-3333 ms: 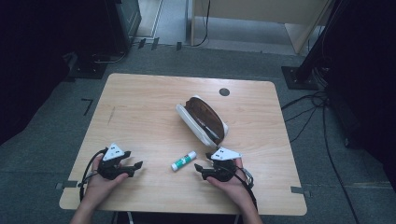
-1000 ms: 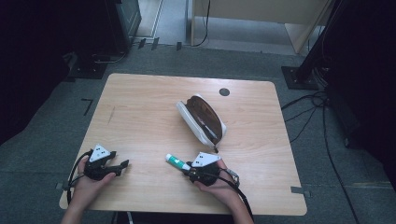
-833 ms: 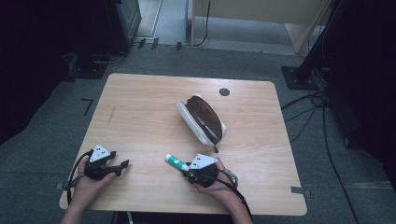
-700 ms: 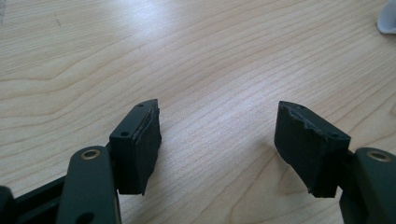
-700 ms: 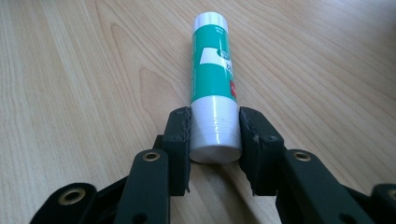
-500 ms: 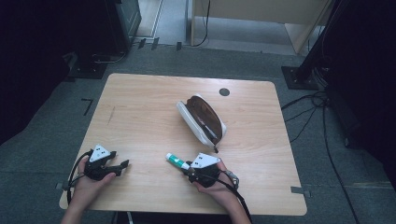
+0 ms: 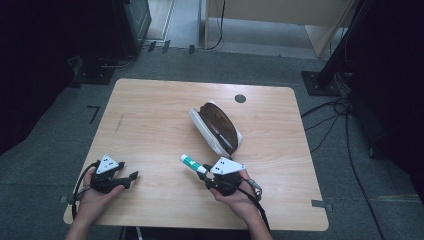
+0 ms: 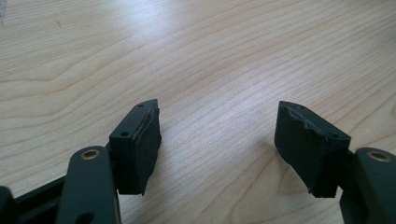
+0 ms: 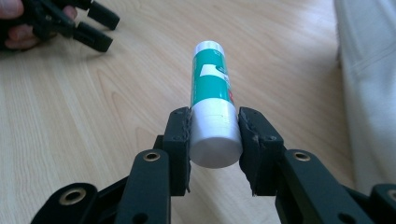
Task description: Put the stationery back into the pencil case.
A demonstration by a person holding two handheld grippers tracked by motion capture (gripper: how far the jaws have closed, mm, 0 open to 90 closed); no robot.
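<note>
A green and white glue stick (image 9: pixel 212 100) is clamped by its white cap end between the jaws of my right gripper (image 9: pixel 214 135). In the high view the glue stick (image 7: pixel 190 163) juts up and to the left from the right gripper (image 7: pixel 204 171), near the table's front middle. An open white case with a brown lining (image 7: pixel 216 127) lies just beyond it. My left gripper (image 8: pixel 217 140) stands open over bare wood, nothing between its pads; in the high view the left gripper (image 7: pixel 131 175) rests at the front left.
The wooden table (image 7: pixel 150 115) has a dark round grommet (image 7: pixel 240 98) near its far edge. Cables (image 7: pixel 330 120) trail over the grey floor to the right. The white case's side (image 9: pixel 366 70) rises at the right of the right gripper view.
The right gripper took hold of the glue stick, which earlier lay flat on the table. The left gripper drew back toward the front left corner and has stayed there.
</note>
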